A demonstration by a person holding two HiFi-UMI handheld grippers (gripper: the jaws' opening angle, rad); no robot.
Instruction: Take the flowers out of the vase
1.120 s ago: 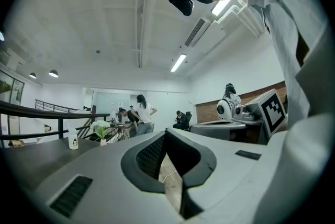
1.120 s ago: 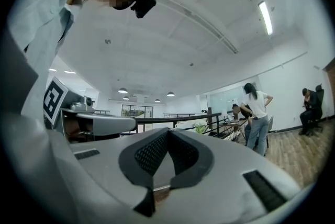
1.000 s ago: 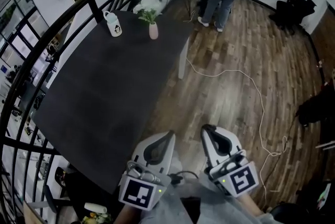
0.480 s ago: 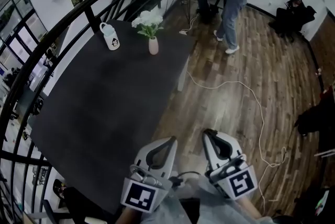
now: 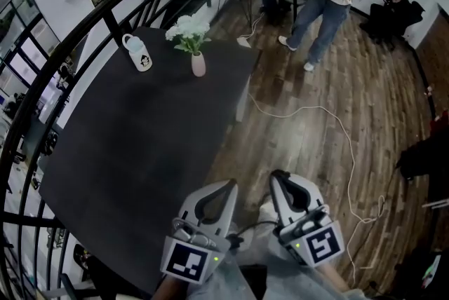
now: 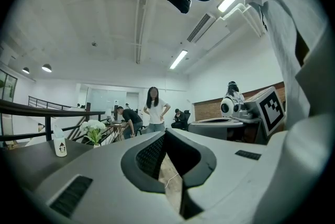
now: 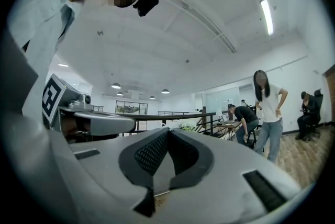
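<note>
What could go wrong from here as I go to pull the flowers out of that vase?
The slim vase stands near the far edge of the table, so tugging the flowers may tip it. A white cable trails over the floor beside the table: a trip risk. The left gripper and right gripper are shut and need opening first.

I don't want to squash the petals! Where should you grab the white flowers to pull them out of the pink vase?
Pinch the green stems just above the mouth of the vase, under the white flowers. Come in level from the near side of the table; the vase stands upright and narrow, so the bunch should lift straight up.
</note>
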